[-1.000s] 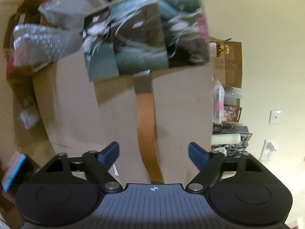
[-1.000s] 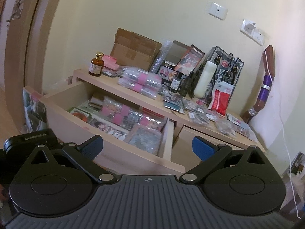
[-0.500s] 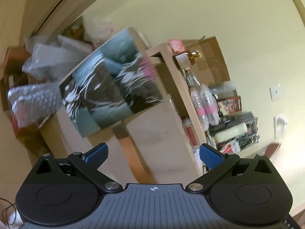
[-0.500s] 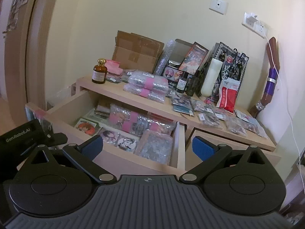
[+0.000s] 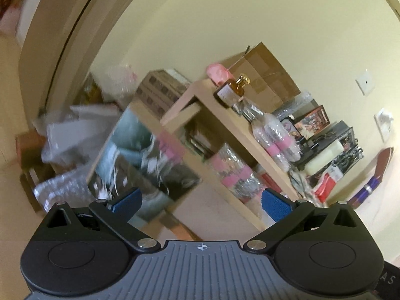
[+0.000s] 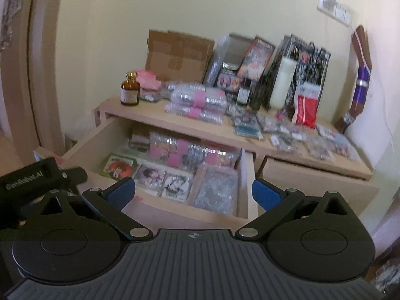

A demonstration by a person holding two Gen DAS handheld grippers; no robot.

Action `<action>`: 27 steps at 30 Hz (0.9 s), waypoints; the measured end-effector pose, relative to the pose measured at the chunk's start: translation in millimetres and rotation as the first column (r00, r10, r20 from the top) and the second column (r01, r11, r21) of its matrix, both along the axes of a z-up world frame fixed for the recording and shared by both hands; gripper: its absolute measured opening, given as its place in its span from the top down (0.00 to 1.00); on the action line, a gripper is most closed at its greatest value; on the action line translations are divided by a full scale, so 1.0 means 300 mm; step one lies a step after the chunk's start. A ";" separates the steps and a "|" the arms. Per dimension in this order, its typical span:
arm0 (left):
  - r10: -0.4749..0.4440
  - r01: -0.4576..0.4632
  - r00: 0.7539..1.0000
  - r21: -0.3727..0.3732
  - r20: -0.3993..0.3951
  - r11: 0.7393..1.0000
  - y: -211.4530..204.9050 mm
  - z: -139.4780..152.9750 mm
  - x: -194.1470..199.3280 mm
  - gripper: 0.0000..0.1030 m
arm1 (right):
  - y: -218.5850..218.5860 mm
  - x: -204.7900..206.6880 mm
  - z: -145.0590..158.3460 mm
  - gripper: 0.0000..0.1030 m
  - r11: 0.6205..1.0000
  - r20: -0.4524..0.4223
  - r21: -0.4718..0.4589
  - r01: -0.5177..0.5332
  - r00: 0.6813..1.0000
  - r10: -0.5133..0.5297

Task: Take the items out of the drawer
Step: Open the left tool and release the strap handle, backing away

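The drawer stands pulled out beneath the left half of a pale wooden table, and it holds wrapped items: a card with a red-haired figure at the front left, two illustrated cards next to it, a bubble-wrapped packet at the front right, and pink-banded bundles along the back. The right gripper hangs in front of the drawer's front edge with its blue-padded jaws wide apart and nothing between them. On the table top stand a brown glass bottle at the left end, two clear pink-banded packs near the middle, a cardboard box against the wall, and a red and white packet toward the right. A black device marked with white lettering shows at the left edge of the right wrist view. The left gripper is likewise spread open and empty; its tilted, blurred view takes in the drawer from the side, with a printed picture panel on its end face.
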State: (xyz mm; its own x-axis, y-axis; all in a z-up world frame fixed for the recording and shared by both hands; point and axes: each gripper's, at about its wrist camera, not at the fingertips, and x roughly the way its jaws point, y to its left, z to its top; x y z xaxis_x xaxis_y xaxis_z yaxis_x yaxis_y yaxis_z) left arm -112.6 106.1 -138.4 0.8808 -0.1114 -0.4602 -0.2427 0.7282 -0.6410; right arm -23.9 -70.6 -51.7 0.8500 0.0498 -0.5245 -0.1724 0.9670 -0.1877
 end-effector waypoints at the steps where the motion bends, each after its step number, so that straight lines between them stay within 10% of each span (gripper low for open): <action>1: -0.002 0.002 1.000 0.022 0.000 1.000 0.000 0.012 0.004 0.00 | 0.003 0.012 0.001 0.00 1.000 -0.019 0.005 0.005 1.000 -0.004; 27: 0.009 0.009 0.997 0.246 -0.072 0.969 -0.070 0.123 0.188 0.00 | -0.010 0.288 -0.015 0.00 0.995 -0.220 0.097 -0.006 0.975 0.028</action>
